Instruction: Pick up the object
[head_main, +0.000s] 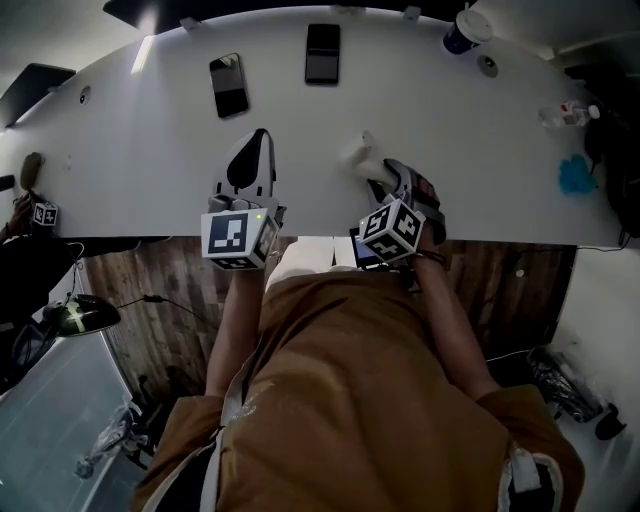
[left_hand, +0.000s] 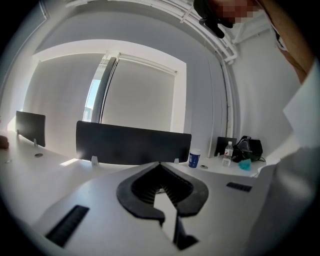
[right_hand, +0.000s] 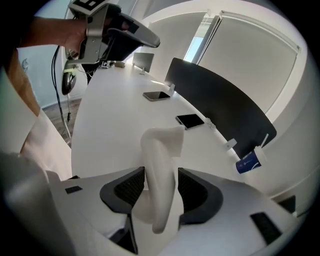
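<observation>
The object is a white, twisted, curved piece (right_hand: 156, 165). My right gripper (right_hand: 161, 174) is shut on it, with a black pad pressed against each side, and its upper end sticks out past the jaws. In the head view the same white piece (head_main: 358, 155) shows just above the white table (head_main: 150, 170), ahead of my right gripper (head_main: 385, 172). My left gripper (head_main: 257, 142) hovers over the table to its left. Its jaws (left_hand: 160, 166) meet at the tips and hold nothing. The left gripper (right_hand: 116, 34) also shows raised at the top left of the right gripper view.
Two dark phones (head_main: 228, 85) (head_main: 322, 53) lie flat further back on the table. A blue and white cup (head_main: 463, 30), a small bottle (head_main: 567, 114) and a teal item (head_main: 576, 175) sit at the far right. A black divider screen (left_hand: 132, 145) lines the table's far edge.
</observation>
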